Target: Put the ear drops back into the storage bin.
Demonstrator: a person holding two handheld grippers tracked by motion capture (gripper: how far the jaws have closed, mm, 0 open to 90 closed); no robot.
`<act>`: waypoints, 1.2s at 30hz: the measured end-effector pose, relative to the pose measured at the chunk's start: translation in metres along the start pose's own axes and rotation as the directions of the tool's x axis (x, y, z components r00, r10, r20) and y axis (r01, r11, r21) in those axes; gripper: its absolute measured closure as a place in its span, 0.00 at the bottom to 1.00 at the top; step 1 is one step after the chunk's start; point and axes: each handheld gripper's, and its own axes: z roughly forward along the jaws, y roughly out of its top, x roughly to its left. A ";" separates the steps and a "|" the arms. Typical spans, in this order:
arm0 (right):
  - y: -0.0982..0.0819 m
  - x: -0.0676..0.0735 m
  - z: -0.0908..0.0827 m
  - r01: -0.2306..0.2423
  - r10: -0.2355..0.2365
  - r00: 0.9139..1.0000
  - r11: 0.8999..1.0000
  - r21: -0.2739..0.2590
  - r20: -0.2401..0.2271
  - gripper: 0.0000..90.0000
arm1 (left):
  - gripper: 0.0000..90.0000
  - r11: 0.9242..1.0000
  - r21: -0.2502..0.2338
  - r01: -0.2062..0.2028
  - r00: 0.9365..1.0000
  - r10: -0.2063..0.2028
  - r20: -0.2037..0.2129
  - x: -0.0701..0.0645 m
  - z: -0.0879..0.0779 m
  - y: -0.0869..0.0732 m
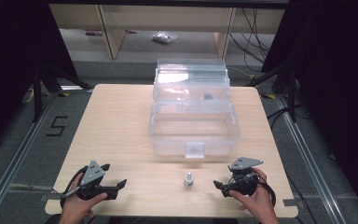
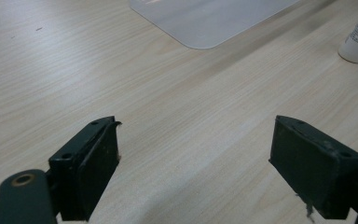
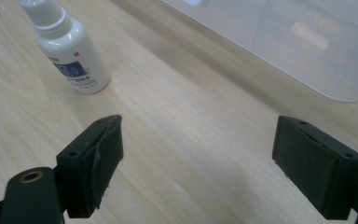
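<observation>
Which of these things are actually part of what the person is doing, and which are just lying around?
In use:
small white bottle
clear plastic box, lid open
left gripper, jaws open
right gripper, jaws open

Lying about:
plastic bag on the floor
cables behind the table

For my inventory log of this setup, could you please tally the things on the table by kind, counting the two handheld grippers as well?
Small white bottle: 1
Clear plastic box with its lid open: 1
Handheld grippers, both with jaws apart: 2 (left gripper, right gripper)
Total: 4
</observation>
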 end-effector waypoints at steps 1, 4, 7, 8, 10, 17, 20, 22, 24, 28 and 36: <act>0.000 0.000 0.000 0.000 0.000 1.000 1.000 0.000 0.000 0.19 | 0.17 1.000 0.000 0.000 1.000 0.000 0.000 0.000 0.000 0.000; 0.002 0.002 0.002 0.020 -0.020 1.000 1.000 -0.011 -0.016 0.19 | 0.17 1.000 0.000 0.002 1.000 -0.002 -0.001 0.000 0.000 0.000; 0.003 0.004 0.001 0.016 -0.016 1.000 1.000 0.002 -0.014 0.19 | 0.17 1.000 0.000 0.002 1.000 -0.002 -0.001 0.000 0.000 0.000; 0.005 0.004 0.001 0.022 -0.022 0.999 1.000 0.007 -0.025 0.19 | 0.17 1.000 0.000 0.000 1.000 0.000 -0.001 0.000 0.000 0.000; 0.006 0.007 0.001 0.003 -0.003 1.000 1.000 -0.002 -0.022 0.19 | 0.17 1.000 0.000 0.001 1.000 -0.001 -0.002 0.000 0.000 0.000; 0.012 0.013 0.004 0.052 -0.051 0.998 0.999 0.006 -0.039 0.20 | 0.17 1.000 -0.001 0.004 1.000 -0.004 -0.003 0.000 0.000 0.000; 0.016 0.017 0.004 0.082 -0.080 0.995 0.996 0.019 -0.060 0.21 | 0.17 1.000 -0.004 0.006 1.000 -0.006 -0.002 0.000 0.000 0.000; 0.019 0.019 0.005 0.101 -0.098 0.992 0.994 0.034 -0.073 0.21 | 0.17 1.000 0.001 0.001 1.000 -0.001 -0.004 0.000 0.000 0.000; 0.021 0.023 0.007 0.124 -0.122 0.990 0.992 0.022 -0.078 0.22 | 0.17 1.000 0.001 0.000 1.000 0.000 -0.004 0.000 0.000 0.000; 0.026 0.029 0.010 0.172 -0.168 0.981 0.985 0.033 -0.098 0.24 | 0.17 1.000 -0.004 0.005 1.000 -0.005 -0.002 0.000 0.000 0.000; 0.045 0.043 0.016 0.232 -0.218 0.967 0.968 0.093 -0.134 0.27 | 0.17 1.000 -0.001 0.001 1.000 -0.001 -0.003 0.001 0.000 0.000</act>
